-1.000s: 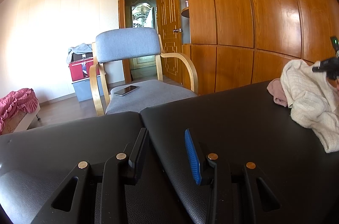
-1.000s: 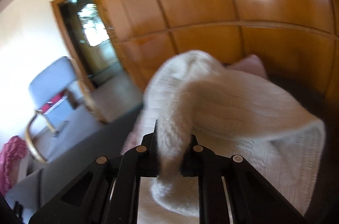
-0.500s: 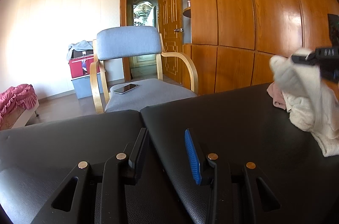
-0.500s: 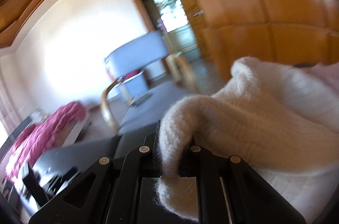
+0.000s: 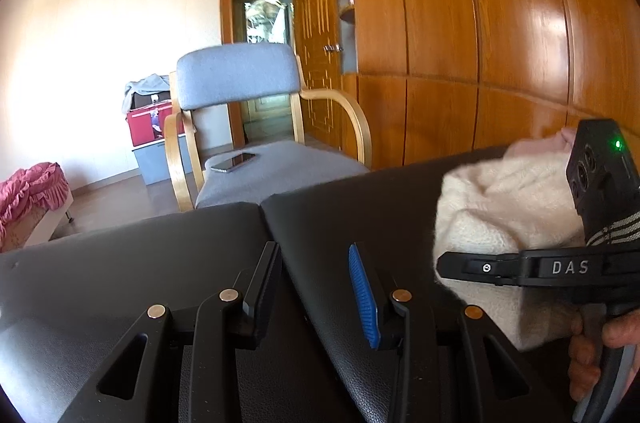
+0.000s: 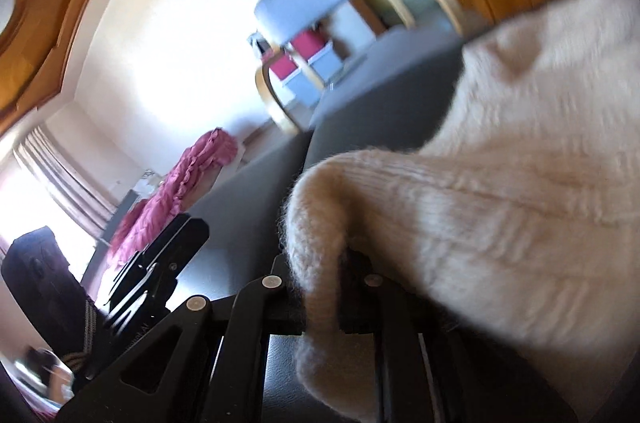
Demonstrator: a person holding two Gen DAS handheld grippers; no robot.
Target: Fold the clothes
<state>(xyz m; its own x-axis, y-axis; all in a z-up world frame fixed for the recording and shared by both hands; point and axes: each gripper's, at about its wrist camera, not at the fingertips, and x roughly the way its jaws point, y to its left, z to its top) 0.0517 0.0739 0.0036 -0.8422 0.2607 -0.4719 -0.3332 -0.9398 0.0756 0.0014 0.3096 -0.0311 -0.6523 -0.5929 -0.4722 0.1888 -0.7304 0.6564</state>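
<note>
We see the black padded surface [image 5: 160,263], and the cream knit sweater [image 5: 492,199] now dragged in from its far right edge toward the middle. Our right gripper [image 6: 320,287] pinches a fold, jaws just easing apart, so spreading can start. Our left gripper [image 5: 316,287] waits wide, empty

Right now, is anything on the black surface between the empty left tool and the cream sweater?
Nothing visible. The left tool stands open over bare black surface; the cream sweater lies to its right, a fold pinched in the right tool, whose jaws have just been opening.
</note>
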